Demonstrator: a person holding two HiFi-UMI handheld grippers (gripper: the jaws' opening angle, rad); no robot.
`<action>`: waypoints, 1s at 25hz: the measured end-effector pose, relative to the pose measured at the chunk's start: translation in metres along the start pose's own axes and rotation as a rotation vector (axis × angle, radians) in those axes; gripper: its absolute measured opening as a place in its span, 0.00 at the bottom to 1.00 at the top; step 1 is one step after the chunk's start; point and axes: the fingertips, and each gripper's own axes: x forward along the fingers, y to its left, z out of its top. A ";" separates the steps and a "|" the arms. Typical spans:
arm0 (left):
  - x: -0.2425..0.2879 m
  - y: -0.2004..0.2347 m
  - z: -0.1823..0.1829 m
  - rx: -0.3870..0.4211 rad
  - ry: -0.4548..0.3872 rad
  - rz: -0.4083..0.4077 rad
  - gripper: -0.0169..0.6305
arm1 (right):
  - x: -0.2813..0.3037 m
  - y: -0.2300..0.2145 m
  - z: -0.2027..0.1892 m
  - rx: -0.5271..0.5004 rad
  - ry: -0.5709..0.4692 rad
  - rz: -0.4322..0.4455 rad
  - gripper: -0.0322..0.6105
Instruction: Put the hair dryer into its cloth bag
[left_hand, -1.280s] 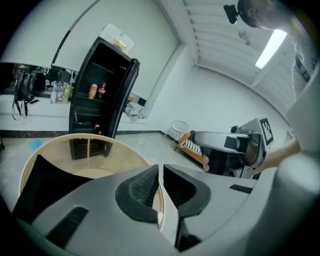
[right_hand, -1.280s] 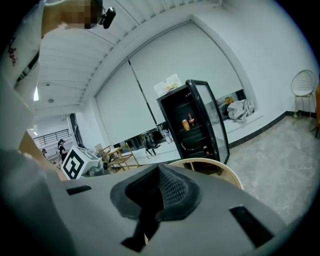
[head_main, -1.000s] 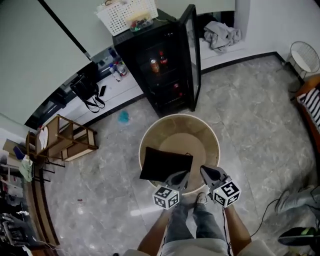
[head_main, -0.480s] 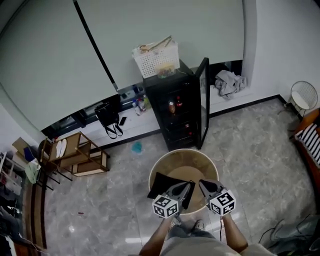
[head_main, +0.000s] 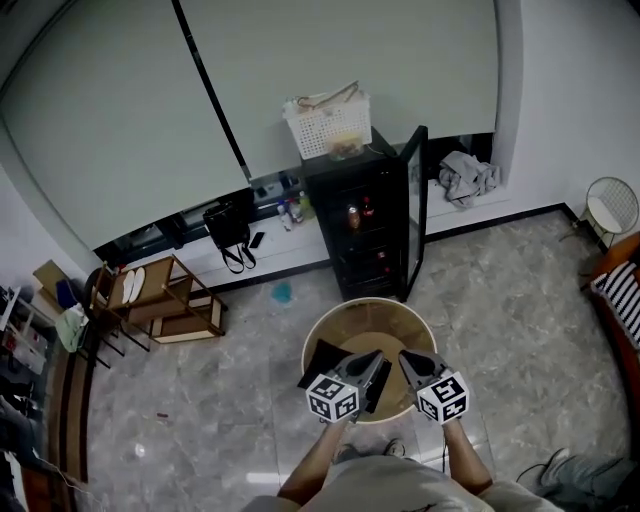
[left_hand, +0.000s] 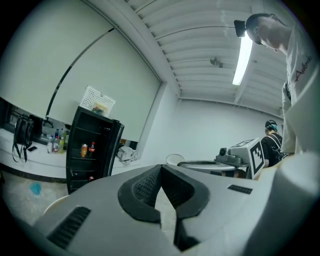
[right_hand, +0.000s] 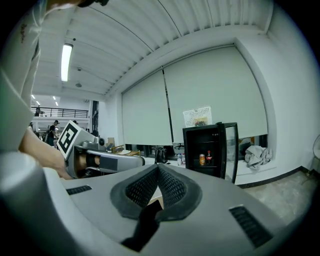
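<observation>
Raised since the earlier frame: left gripper (head_main: 372, 358) and right gripper (head_main: 405, 357), both held level, jaws closed together, nothing clamped. Black cloth bag (head_main: 322, 358) is laid flat on the round table (head_main: 370, 304), partly covered by the left gripper.

1. My left gripper (head_main: 374, 360) and right gripper (head_main: 404, 358) have light grey moulded shells tapering to narrow tips.
2. Pads (right_hand: 142, 188) are black and dimpled, with dark vent slots (right_hand: 248, 226) in the shells.
3. Each carries a cube (head_main: 332, 398) with black-and-white square markers.
4. The wearer has a pale short-sleeved top (head_main: 400, 488).
</observation>
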 end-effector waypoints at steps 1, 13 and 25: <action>-0.001 0.000 0.001 -0.002 0.003 0.002 0.07 | 0.000 0.000 0.001 0.003 -0.002 -0.003 0.09; -0.060 0.012 -0.016 -0.044 0.015 0.017 0.07 | 0.003 0.056 -0.018 0.014 0.041 0.010 0.09; -0.188 0.003 -0.040 -0.061 0.020 -0.011 0.07 | -0.011 0.183 -0.041 0.031 0.075 -0.047 0.09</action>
